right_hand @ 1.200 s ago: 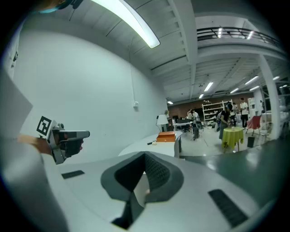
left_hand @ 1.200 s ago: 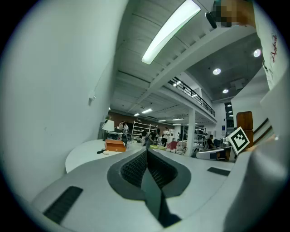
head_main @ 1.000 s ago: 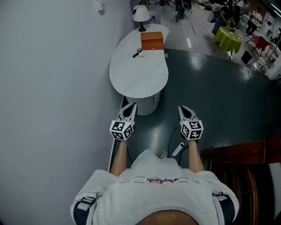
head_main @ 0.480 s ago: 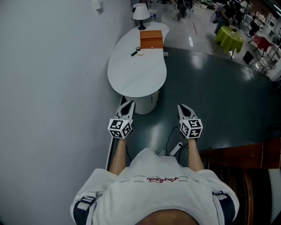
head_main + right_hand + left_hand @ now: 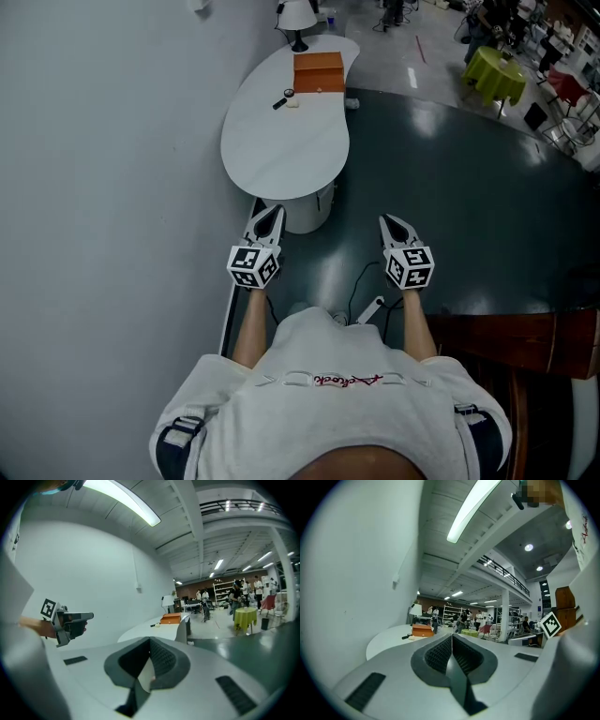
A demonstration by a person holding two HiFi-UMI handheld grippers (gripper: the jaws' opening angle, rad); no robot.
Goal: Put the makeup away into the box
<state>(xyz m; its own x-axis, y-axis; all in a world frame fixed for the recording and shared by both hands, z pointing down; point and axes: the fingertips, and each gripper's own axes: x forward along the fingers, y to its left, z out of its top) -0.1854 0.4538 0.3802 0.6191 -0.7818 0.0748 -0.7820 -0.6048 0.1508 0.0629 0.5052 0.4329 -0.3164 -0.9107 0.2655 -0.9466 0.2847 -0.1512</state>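
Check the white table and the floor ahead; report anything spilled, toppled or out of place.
Nothing is spilled or toppled. The orange box stands at the far end of the white table, with the lamp upright behind it. One oddity: a white power strip lies loose on the dark floor, short of the table.

There is one curved white table [image 5: 281,150], and on it one orange box [image 5: 318,73], one white-shaded lamp [image 5: 298,17] and two small makeup pieces: one dark piece [image 5: 280,102] and one pale piece [image 5: 293,103]. Farther off there is one yellow-green covered round table [image 5: 494,73]. One white power strip [image 5: 368,312] lies on the floor. There are two grippers: one left gripper [image 5: 271,213] and one right gripper [image 5: 388,221].
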